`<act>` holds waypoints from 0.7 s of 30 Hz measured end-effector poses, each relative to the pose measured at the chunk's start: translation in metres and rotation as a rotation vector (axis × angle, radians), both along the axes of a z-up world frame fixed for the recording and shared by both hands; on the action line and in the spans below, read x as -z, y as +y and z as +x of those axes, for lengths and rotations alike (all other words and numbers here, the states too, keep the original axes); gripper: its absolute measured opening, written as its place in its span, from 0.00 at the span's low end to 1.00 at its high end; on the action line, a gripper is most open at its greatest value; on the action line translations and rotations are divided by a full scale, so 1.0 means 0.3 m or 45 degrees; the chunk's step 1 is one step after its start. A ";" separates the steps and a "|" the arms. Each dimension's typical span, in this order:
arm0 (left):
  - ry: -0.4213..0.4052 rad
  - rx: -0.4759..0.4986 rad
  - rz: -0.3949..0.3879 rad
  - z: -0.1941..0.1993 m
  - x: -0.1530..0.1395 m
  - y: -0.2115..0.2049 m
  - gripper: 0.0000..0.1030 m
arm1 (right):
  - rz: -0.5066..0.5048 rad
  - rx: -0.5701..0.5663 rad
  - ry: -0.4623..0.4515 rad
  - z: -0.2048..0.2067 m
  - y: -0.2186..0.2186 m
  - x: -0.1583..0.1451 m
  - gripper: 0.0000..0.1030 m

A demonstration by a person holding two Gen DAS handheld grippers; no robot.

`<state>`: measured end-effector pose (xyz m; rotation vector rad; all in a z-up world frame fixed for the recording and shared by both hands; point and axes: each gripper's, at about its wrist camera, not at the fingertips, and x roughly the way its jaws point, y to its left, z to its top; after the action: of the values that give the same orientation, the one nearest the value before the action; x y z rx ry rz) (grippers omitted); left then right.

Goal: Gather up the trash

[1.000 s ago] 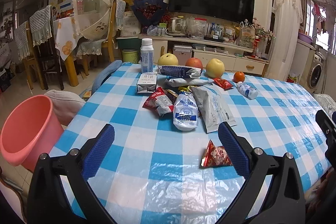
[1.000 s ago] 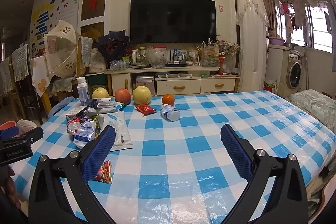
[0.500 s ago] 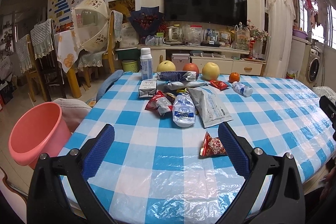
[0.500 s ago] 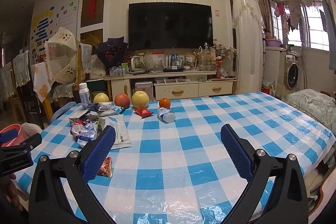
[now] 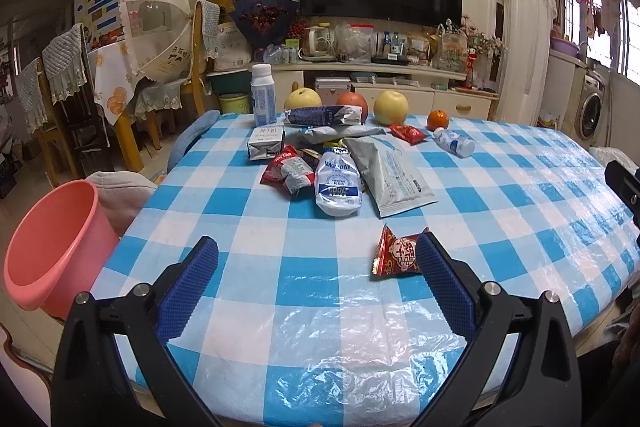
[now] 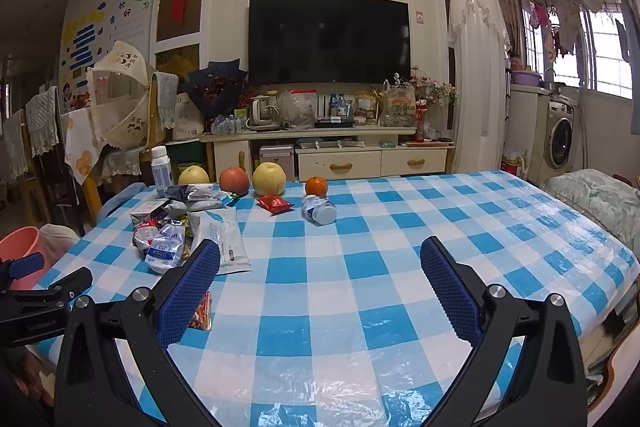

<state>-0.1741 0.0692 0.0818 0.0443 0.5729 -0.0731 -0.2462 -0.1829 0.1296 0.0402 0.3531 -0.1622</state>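
A worktop covered in a blue-and-white checked cloth fills both views. Off its left edge, lower than the surface, stands a pink bucket, apart from the cloth.

Toward the far left of the worktop lies a heap of trash: a long grey foil bag flat on the cloth, a white-and-blue pouch touching its left side, a crumpled red-and-white wrapper just beside the pouch, and a small grey carton behind that. A white bottle stands upright at the far edge, with two yellow pears, a red apple and an orange in a row beside it. A small bottle lies on its side near the orange, and a red packet sits just left of it.

A red triangular snack wrapper lies alone, nearer than the heap, just inside the right finger of the left gripper, whose jaws are spread wide and hold nothing. The right gripper hovers over bare cloth, jaws likewise spread and empty.
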 end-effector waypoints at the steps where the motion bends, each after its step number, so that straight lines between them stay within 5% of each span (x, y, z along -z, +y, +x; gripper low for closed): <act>1: 0.006 0.004 0.006 0.002 0.003 -0.003 0.96 | 0.001 -0.011 0.008 0.005 0.002 0.004 0.96; 7: 0.055 0.021 0.006 0.025 0.017 0.012 0.96 | 0.009 -0.141 0.093 0.047 0.020 0.027 0.96; 21: 0.121 -0.036 -0.028 0.152 0.005 0.131 0.96 | 0.176 -0.543 0.493 0.245 0.205 0.203 0.95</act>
<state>-0.1286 0.1086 0.0804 0.0113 0.6672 -0.0539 -0.1729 -0.1214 0.0686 0.0692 0.7496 0.2820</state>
